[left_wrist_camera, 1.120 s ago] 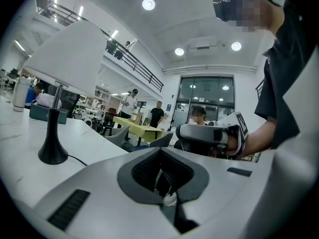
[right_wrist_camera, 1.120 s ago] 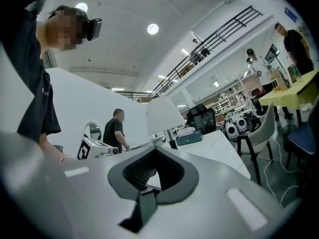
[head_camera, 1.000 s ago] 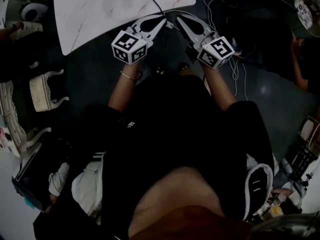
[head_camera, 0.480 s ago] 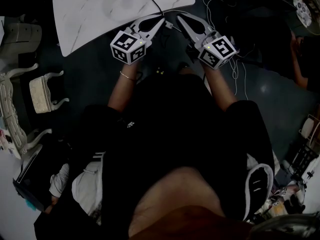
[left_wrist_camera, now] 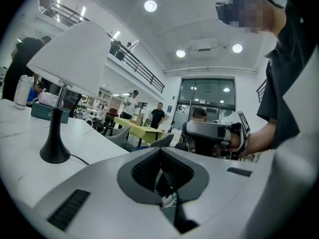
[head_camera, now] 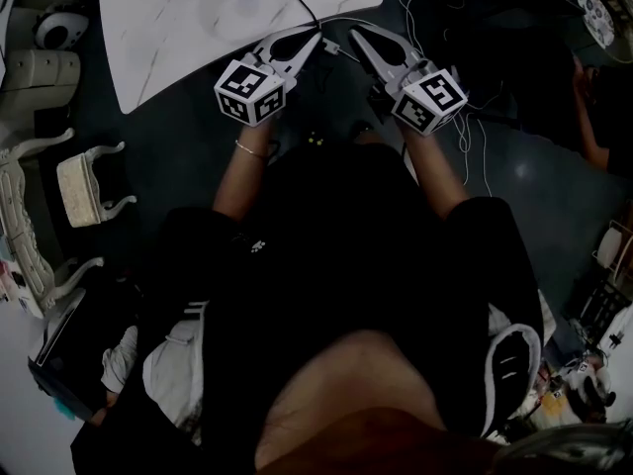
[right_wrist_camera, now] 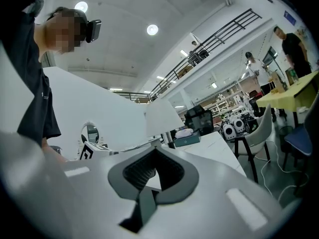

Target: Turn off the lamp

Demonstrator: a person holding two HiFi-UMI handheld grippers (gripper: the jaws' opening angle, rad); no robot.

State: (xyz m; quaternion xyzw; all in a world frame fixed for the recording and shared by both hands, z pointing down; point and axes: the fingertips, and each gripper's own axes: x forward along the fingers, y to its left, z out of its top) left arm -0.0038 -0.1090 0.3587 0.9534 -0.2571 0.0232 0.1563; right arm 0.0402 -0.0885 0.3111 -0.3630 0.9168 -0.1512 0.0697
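A white, marble-patterned tabletop [head_camera: 178, 47] with rounded corners stands over a dark floor. On it stands a white table lamp [left_wrist_camera: 75, 56], its cone-shaped shade on a thin stem that rises from a round black foot [left_wrist_camera: 55, 152] planted flat on the top. A thin black cord [head_camera: 297, 3] leaves the foot and trails across the surface toward the near edge. Farther back sit a low teal box [left_wrist_camera: 47, 112], with something pale on it, and, just beside it, an upright white bottle [left_wrist_camera: 21, 91].

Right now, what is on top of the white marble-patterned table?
A lamp with white shade and black base, its black cord, a dark green box and a white bottle. The shade hides whatever lies behind it.
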